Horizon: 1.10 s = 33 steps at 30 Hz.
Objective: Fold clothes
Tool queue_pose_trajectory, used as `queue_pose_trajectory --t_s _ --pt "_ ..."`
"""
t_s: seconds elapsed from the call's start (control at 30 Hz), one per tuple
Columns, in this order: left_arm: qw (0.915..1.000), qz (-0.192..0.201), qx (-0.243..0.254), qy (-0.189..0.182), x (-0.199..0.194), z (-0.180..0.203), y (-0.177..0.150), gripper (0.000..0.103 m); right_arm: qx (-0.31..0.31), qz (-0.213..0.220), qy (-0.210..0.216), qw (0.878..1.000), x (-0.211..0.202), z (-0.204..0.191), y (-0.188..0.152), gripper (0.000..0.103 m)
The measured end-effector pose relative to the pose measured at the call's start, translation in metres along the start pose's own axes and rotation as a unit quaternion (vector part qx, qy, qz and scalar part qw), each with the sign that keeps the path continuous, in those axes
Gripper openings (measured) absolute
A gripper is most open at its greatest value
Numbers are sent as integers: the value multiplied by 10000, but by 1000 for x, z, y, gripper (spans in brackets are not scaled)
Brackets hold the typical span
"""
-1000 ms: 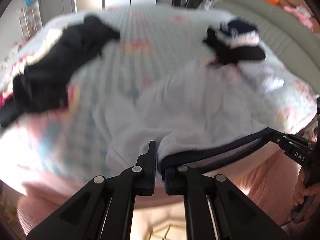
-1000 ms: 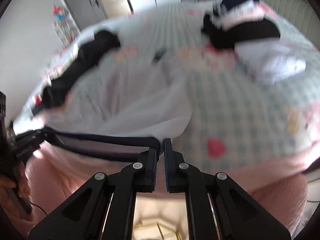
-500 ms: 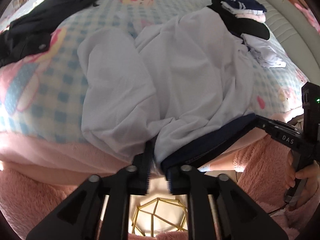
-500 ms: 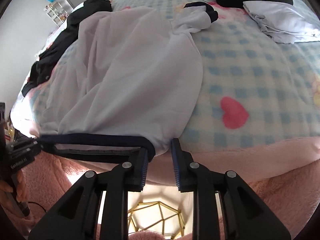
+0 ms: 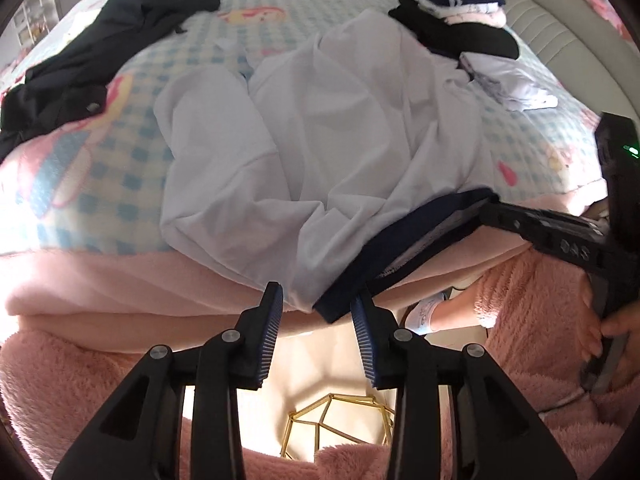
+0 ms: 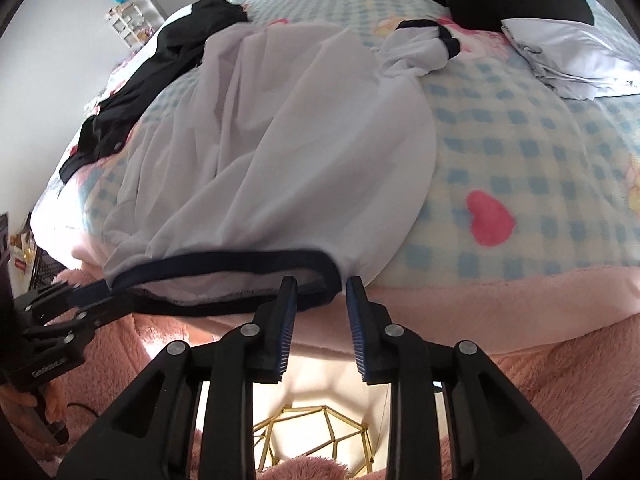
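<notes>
A white garment (image 5: 340, 128) (image 6: 288, 128) with a navy hem (image 5: 400, 248) (image 6: 224, 260) lies spread on the checked bed, its hem hanging over the near edge. My left gripper (image 5: 316, 314) is open, and the hem's left corner rests loosely between its fingertips. It also shows at the far left of the right wrist view as the left gripper (image 6: 80, 300). My right gripper (image 6: 320, 292) is open just short of the hem's right corner, and appears from the side as the right gripper (image 5: 500, 212). A navy-cuffed sleeve (image 6: 424, 44) lies bunched at the far end.
A black garment (image 5: 100, 48) (image 6: 160, 64) sprawls at the back left. A pile of dark and white clothes (image 5: 460, 20) and a folded white piece (image 6: 568, 56) sit at the back right. A fluffy pink blanket (image 5: 80, 360) edges the bed. A gold wire frame (image 6: 312, 436) stands below.
Both grippers, shut on the navy hem a second ago, have opened and let it go. The garment came back toward the bed's near edge and now lies still.
</notes>
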<state>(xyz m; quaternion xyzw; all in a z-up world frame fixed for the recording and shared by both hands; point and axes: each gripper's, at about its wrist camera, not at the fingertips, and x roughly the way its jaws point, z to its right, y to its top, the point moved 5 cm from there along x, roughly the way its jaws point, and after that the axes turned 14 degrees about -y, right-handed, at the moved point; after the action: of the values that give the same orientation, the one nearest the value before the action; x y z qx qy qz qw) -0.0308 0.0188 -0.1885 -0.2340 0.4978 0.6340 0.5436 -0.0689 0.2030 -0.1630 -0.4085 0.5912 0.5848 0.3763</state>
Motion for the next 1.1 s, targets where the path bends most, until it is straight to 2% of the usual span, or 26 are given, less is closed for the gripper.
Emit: queue_pose_trajectory --t_s 0.03,0.13,0.2,0.23,0.33,0.4,0.47,0.53,0.57,0.63,0.73,0.83,0.9,1.03,1.1 --pt "10000 -22 5 0 4 1 1 38 -32 -5 13 10000 0 -2 -2 26" --pt "9980 51 128 622 7 -3 1 37 -68 -14 30 10000 2 -5 -4 26" --pt "9945 177 147 1018 1 -8 1 25 -32 -16 21 10000 5 -2 -4 26" --pt "9946 285 110 993 -5 -9 1 16 -14 -16 17 10000 7 -1 -3 26" --pt "9955 496 50 805 -17 -9 2 16 40 -18 3 10000 12 4 -2 26" --pt "9958 478 33 784 -16 -9 3 16 76 -19 -6 10000 15 6 -1 28" --pt "9975 453 -41 549 -11 -4 7 16 132 -71 136 9998 20 6 0 29" --pt "9984 447 -129 329 -10 0 6 16 205 -3 308 9993 18 5 4 21" --pt "9986 454 -156 241 -11 0 5 15 255 114 243 9993 12 9 6 7" --pt "9979 576 -255 -119 -23 4 5 8 345 351 113 9987 0 17 9 7" --pt "9912 973 -371 -820 -55 16 9 8 287 812 -83 9962 -34 35 15 7" --pt "9906 1124 -180 -757 -73 23 19 8 303 1195 61 9924 -72 41 22 6" --pt "9913 1150 -134 -634 -76 24 24 8 233 1333 62 9908 -79 23 32 6" --pt "9931 1076 -71 -459 -73 29 24 8 12 1210 -290 9922 -75 8 31 6" --pt "9938 1040 -31 -385 -73 31 24 8 -24 1166 -308 9927 -76 5 32 6"
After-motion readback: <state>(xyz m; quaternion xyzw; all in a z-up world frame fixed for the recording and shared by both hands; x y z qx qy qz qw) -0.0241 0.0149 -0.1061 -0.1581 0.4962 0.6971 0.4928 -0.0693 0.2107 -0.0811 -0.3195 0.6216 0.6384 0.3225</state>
